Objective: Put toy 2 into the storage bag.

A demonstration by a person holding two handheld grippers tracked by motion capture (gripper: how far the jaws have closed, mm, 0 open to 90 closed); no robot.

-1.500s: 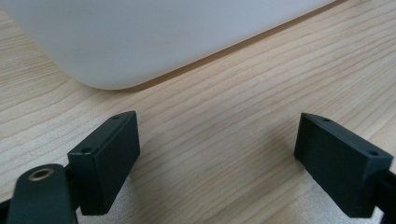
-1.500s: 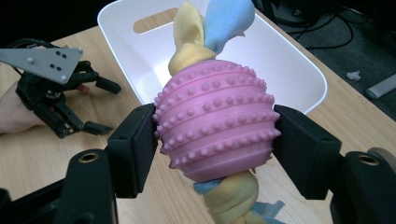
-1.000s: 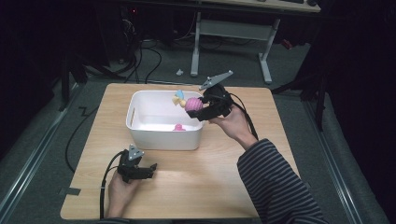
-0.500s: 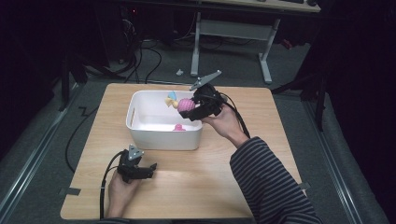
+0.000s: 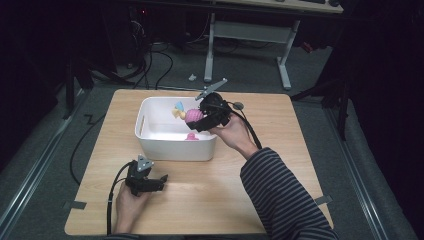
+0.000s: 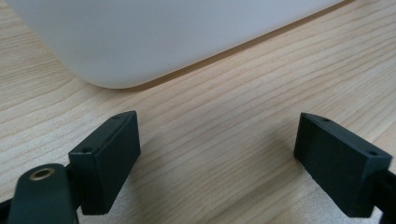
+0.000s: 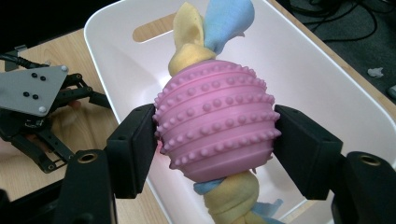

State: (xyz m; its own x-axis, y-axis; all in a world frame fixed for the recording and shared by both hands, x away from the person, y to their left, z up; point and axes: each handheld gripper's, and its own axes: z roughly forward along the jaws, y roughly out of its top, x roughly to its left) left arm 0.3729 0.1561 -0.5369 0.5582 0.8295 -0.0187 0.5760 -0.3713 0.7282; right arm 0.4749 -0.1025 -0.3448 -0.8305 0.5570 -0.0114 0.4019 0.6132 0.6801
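Right gripper has moved left over the white bin, pinching the pink ball toy; left gripper spread, resting on table.

This looked like a dim lab or recording workspace: a plain wooden tabletop stood on grey carpet, with loose cables and a desk frame beyond the jaws.
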